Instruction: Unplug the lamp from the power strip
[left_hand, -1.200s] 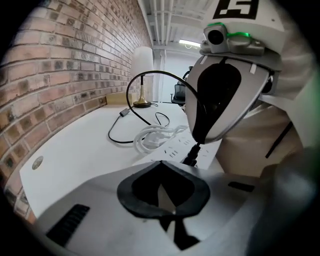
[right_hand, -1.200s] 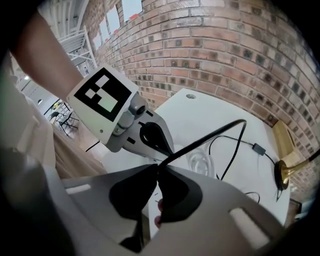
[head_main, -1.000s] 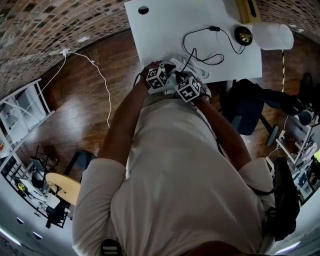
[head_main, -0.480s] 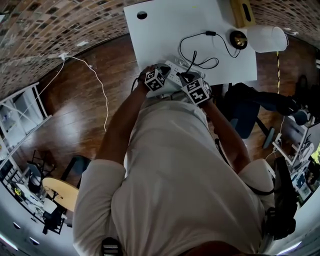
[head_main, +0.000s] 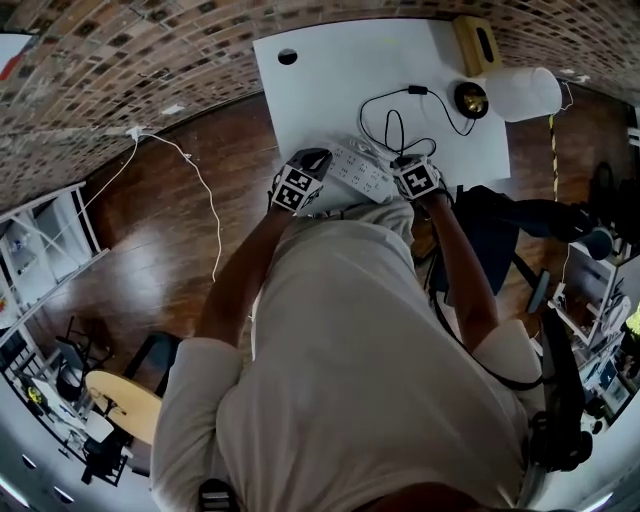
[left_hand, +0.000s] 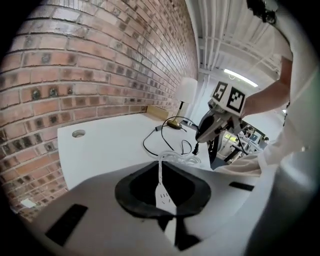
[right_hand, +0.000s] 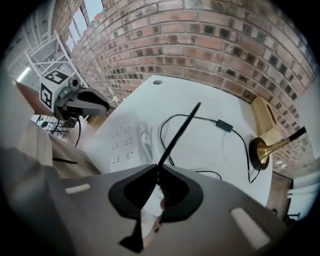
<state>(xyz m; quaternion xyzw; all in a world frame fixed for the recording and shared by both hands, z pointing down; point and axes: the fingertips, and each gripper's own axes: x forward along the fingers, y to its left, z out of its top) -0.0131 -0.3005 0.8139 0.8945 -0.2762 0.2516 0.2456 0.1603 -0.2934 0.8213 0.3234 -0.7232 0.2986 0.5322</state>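
**Q:** What layout is to be noted?

**A:** A white desk (head_main: 330, 90) is taken as the base. The lamp (head_main: 522, 92) is stood well beyond the power strip (head_main: 358, 170), toward the far right corner. The strip is laid along the near edge, its long axis following that edge.

**Q:** Where is the lamp cord (right_hand: 178, 138) held, and by which gripper?

**A:** The black cord is pinched near its free end by the right gripper (right_hand: 156, 174). Its jaws are clenched on the cord, though they have just been eased apart slightly. The held end is kept just beside the strip's right end, on the lamp side. It is judged to be out of its socket, since the sockets that can be seen are unoccupied. From the jaws, the cord's straight run is pointed away from the strip. The left gripper (left_hand: 160, 167) is held off the strip's opposite end and sighted along its long axis, jaws drawn to a slit with nothing clamped. The right gripper is thus the nearer one, and withdrawal further lamp-ward is indicated.
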